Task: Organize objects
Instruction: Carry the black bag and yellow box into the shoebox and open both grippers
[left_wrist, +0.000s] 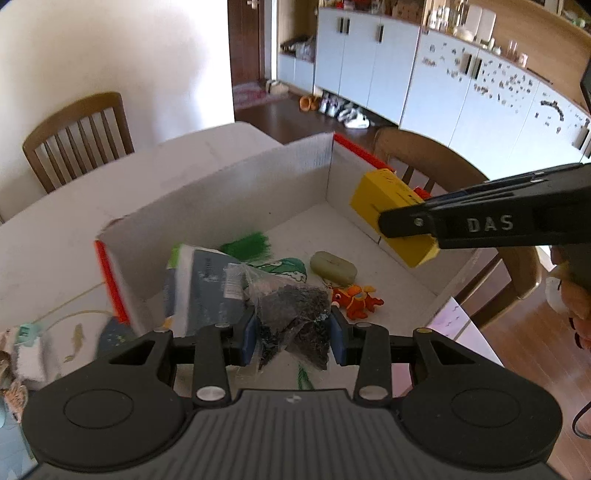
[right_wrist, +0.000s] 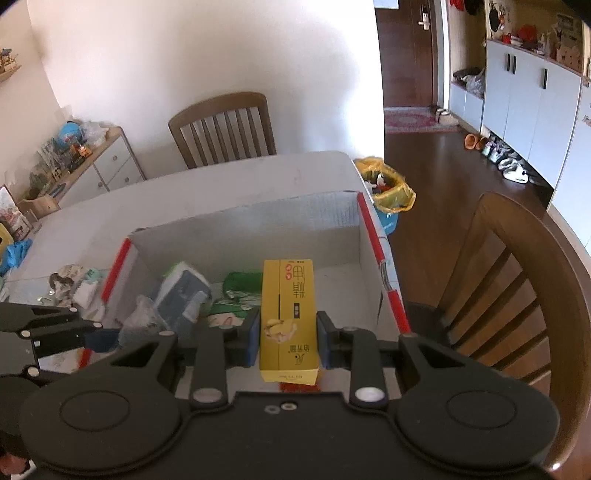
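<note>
Tongs grip over the carton (right_wrist: 243, 225): left tongs (left_wrist: 293, 334) bag (left_wrist: 295, 310), right tongs (right_wrist: 284, 338) yellow box (right_wrist: 288, 314).

Both grippers' jaws closed, loaded.

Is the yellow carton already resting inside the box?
No. The right gripper holds the yellow carton above the cardboard box.

The white desk (right_wrist: 229, 184) was mostly taken up by an open cardboard box (right_wrist: 258, 225) with red-edged flaps. Some crumpled packaging (right_wrist: 74, 284) was left just beside the box's left side.
</note>
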